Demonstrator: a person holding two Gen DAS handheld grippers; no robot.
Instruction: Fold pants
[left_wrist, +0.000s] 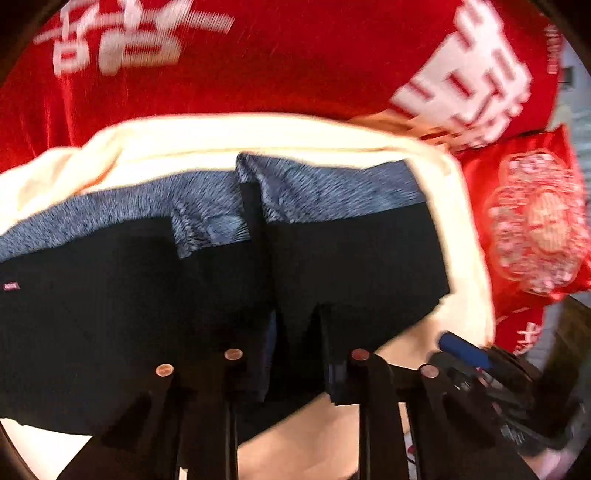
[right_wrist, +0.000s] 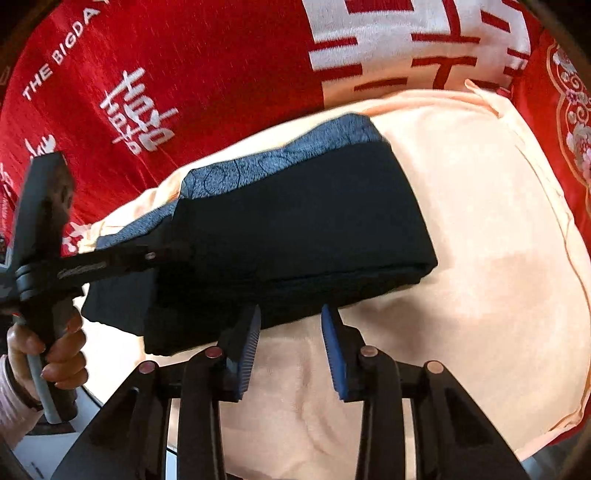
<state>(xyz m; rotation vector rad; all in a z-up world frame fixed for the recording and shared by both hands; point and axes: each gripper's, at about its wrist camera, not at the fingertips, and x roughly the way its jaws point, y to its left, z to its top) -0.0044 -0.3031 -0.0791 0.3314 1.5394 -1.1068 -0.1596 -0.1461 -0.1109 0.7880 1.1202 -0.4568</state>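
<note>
Two views, left gripper seemingly clamped on pants, right gripper apart.

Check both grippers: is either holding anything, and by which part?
The left gripper pinches the folded black pants at their near left edge. The right gripper is open, holding nothing.

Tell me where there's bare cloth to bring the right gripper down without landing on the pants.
Free: the peach cloth right of the folded pants, out to the red patterned cushion, and the strip near the right gripper, whose blue pads stand apart. Crowded: the left side, where the left gripper reaches onto the pants and a hand holds its handle.
</note>
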